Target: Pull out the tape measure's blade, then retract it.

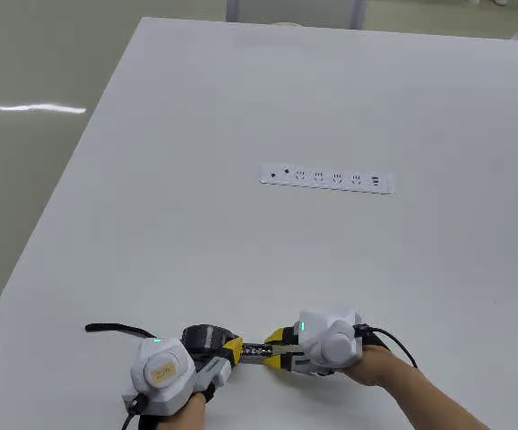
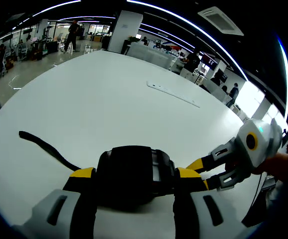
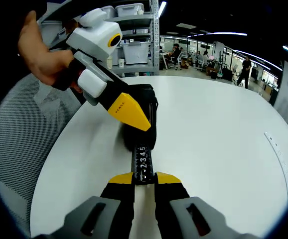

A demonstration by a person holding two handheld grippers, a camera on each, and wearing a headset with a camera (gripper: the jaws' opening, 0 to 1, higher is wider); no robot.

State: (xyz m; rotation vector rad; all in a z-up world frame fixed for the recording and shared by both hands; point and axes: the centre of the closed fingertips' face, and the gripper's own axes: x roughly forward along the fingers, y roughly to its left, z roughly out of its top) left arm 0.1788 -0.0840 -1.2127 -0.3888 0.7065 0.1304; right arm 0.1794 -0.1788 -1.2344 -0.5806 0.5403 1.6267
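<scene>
Right gripper view: blade [image 3: 142,162] pinched by right tool [image 3: 144,178], case [image 3: 143,117] clamped in left tool [image 2: 135,174]. Pull-out judged barely begun; blade to be drawn straight away from left tool.

Open-plan office-lab: white workbench [image 1: 331,90], shelving [image 3: 155,30] with storage bins [image 3: 136,51], ceiling light strips [image 3: 223,34].

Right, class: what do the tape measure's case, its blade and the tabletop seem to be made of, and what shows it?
The tape measure case looks like matt black plastic, perhaps rubber-coated: moulded ridges, no shine. The blade is a thin dark strip with printed white numerals, probably painted steel, though that is uncertain. The tabletop is smooth, even white with slight sheen, seemingly laminate.
</scene>
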